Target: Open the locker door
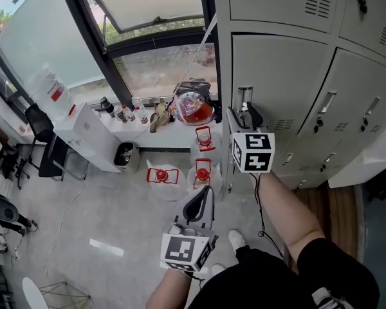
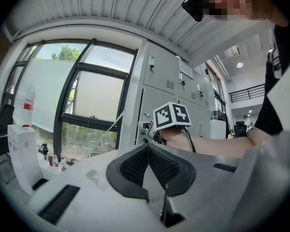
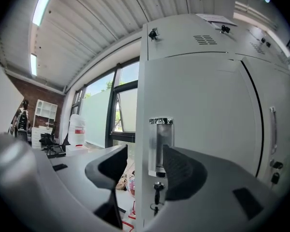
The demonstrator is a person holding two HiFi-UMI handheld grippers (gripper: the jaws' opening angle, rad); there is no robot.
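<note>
The grey locker door (image 1: 280, 76) has an upright metal handle (image 1: 244, 97) near its left edge, and a key (image 3: 157, 187) hangs in the lock below the handle (image 3: 160, 146). My right gripper (image 1: 244, 117) is held up at the handle. In the right gripper view its jaws (image 3: 144, 159) stand open on either side of the door's left edge and the handle, without pressing on them. My left gripper (image 1: 200, 206) hangs lower, over the floor. Its jaws (image 2: 148, 149) are shut with nothing between them.
Neighbouring locker doors (image 1: 354, 108) with their own handles stand to the right. To the left is a window sill (image 1: 174, 134) with small bottles (image 1: 121, 113) and a bag (image 1: 192, 103). Red-capped jugs (image 1: 203, 166) stand on the floor below, beside a white box (image 1: 87, 134).
</note>
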